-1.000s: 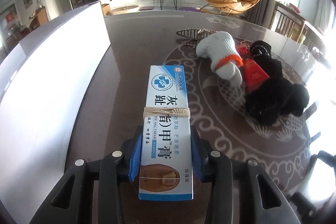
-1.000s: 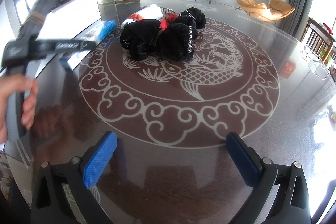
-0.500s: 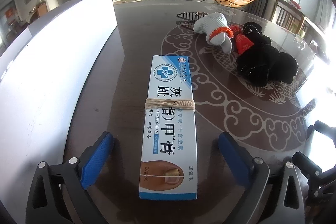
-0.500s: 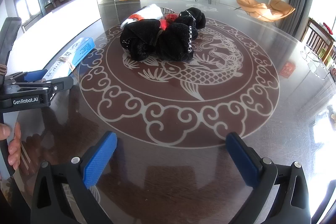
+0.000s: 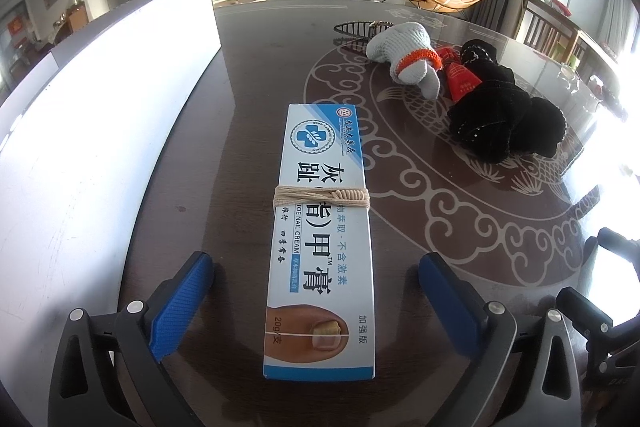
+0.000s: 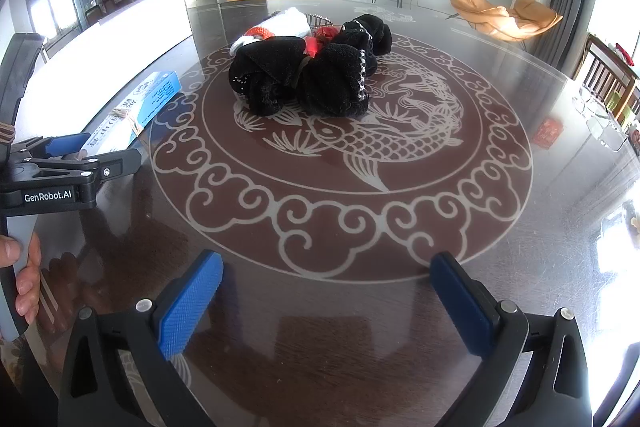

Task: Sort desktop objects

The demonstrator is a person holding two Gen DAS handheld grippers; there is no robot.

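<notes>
A blue-and-white nail cream box [image 5: 322, 223], bound with a rubber band, lies flat on the dark table next to a white board. My left gripper [image 5: 316, 301] is open, its jaws standing apart on either side of the box's near end without touching it. The box also shows at the left of the right wrist view [image 6: 134, 111], with the left gripper [image 6: 60, 155] over it. A pile of black cloth [image 6: 304, 75], a grey sock with an orange band [image 5: 412, 57] and a red tube [image 5: 460, 77] lies at the table's middle. My right gripper [image 6: 326, 303] is open and empty above bare table.
A long white board [image 5: 100, 115] stands along the table's left side. A small wire basket [image 5: 360, 27] sits behind the sock. A red packet [image 6: 548, 133] and glass items [image 6: 600, 119] lie at the far right edge. Chairs stand beyond the table.
My left gripper has let go of the nail cream box, opened wide and drawn back a little. The box now rests on the table. The right gripper has not moved.
</notes>
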